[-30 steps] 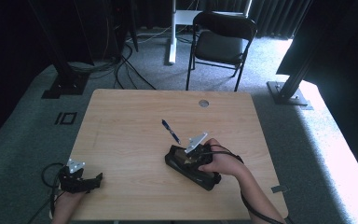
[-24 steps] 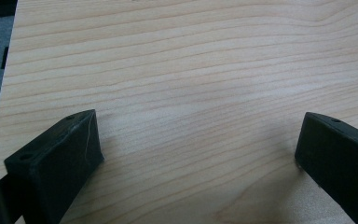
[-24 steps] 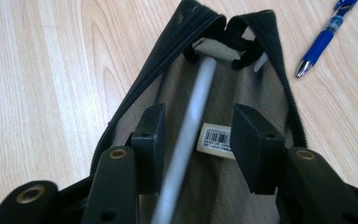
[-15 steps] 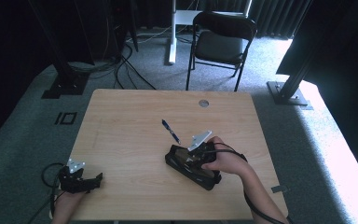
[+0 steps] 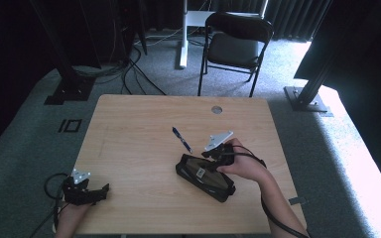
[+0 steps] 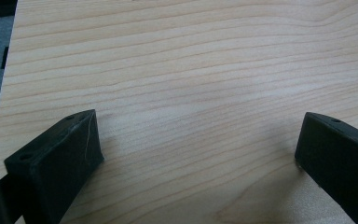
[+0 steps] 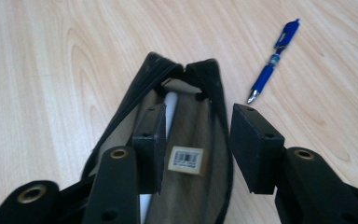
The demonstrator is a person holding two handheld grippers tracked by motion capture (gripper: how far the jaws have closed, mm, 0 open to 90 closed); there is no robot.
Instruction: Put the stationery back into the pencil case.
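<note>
Right gripper [image 7: 196, 144] at lower centre of its view, jaws part-open astride one rim of open black case [image 5: 204, 177], w/ one jaw inside; grip can't be told. Pen [image 7: 273, 59] upper right, apart from case. Left gripper [image 5: 85, 189], lower left of high view, jaws wide over bare table [image 6: 177, 70]

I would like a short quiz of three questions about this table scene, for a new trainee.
1. True or false: the blue pen lies inside the black pencil case.
2. Which gripper is at the pencil case: A) left gripper, B) right gripper?
3. What pale mark is seen on the lining inside the case?

Key
1. False: it lies on the wooden table, beside the open case.
2. B: one jaw is inside the opening, the other outside its edge.
3. A small barcode label.
</note>
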